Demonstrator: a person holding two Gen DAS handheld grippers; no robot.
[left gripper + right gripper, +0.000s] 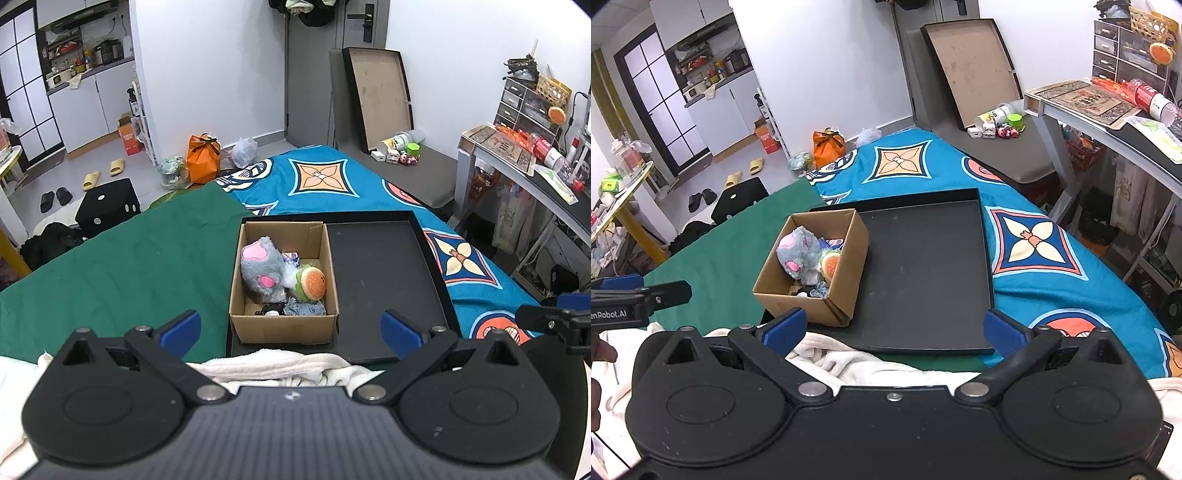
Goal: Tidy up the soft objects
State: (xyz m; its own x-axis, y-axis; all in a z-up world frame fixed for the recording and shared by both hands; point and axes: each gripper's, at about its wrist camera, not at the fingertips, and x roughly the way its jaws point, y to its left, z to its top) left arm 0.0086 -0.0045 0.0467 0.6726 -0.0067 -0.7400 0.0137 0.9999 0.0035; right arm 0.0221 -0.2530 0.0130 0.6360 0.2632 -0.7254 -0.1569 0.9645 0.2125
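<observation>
A cardboard box [284, 325] [798, 295] stands in the left part of a black tray [380, 273] [923, 266] on the bed. Inside it lie a grey plush with pink paw pads [260, 269] [798, 251], a burger plush [313, 283] [832, 264] and some smaller soft items. My left gripper [290, 330] hangs open in front of the box with nothing between its blue pads. My right gripper [892, 328] is open too, over the tray's near edge. In the right wrist view the left gripper's tip [639, 295] shows at the far left.
A white towel [280, 365] [849, 362] lies bunched at the bed's near edge. The bed has a green cover [129, 258] on the left and a blue patterned blanket [332, 177] on the right. A cluttered desk [1108, 110] stands to the right, and a black stool [110, 206] stands on the floor.
</observation>
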